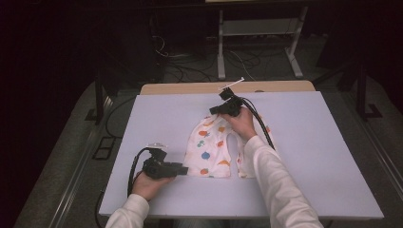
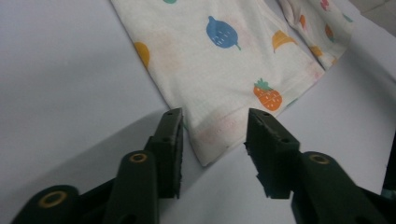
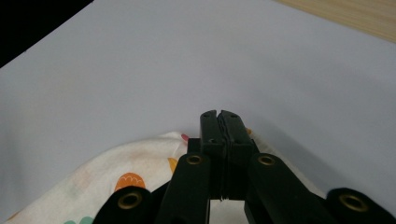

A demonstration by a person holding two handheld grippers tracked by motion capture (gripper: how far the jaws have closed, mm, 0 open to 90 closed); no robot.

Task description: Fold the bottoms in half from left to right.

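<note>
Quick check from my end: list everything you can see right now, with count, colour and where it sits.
Small trousers: one pair, white with coloured fruit print, flat at the middle of the table, waist toward the far side, leg ends toward the person.
Table cover: one, pale lilac, over the table top.
Table top: one, light wood, a strip along the far edge.
Cables: several, dark and white, on the floor beyond the table.
Metal stand: one, pale grey, on the floor behind the table.
Left gripper: one, black, jaws open around the corner of one leg end.
Right gripper: one, black, jaws closed at the waist edge.
Sleeves: two, white, entering from the near side.
</note>
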